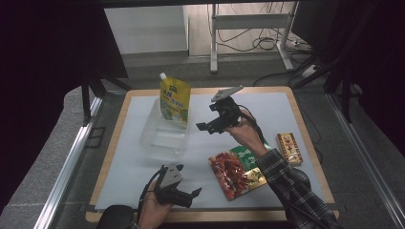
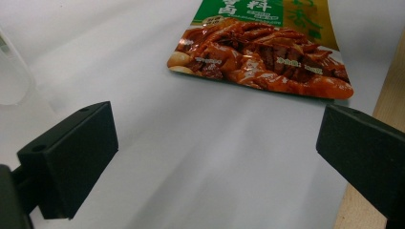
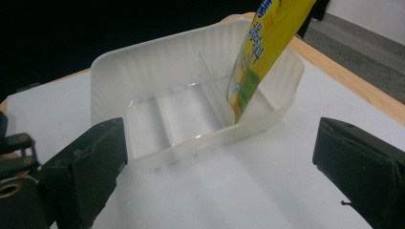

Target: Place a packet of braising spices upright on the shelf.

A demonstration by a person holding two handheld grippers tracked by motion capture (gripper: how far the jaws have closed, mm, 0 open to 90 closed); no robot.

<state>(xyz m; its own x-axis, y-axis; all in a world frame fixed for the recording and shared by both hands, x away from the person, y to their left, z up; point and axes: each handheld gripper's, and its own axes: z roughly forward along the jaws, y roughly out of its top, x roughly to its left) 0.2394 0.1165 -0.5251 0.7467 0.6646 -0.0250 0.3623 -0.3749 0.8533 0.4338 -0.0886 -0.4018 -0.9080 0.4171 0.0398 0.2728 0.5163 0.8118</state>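
A clear plastic tray (image 1: 162, 143) (image 3: 143, 71) with a divider sits left of centre on the white mat. A yellow spouted pouch (image 1: 175, 101) (image 3: 260, 47) stands leaning in its far compartment. My right gripper (image 1: 205, 119) (image 3: 219, 167) hovers just right of the tray, pointing at it, jaws open and empty. A red and green snack packet (image 1: 235, 172) (image 2: 267, 57) lies flat near the front. My left gripper (image 1: 188, 183) (image 2: 215, 152) rests low at the front edge, aimed at that packet, jaws open with nothing between them.
A small red and gold box (image 1: 289, 148) lies at the mat's right side. The white mat (image 1: 282, 112) covers a wooden table (image 1: 111, 143), whose edge (image 2: 391, 90) runs beside the left gripper. A corner of the tray (image 2: 9, 76) sits to that gripper's left.
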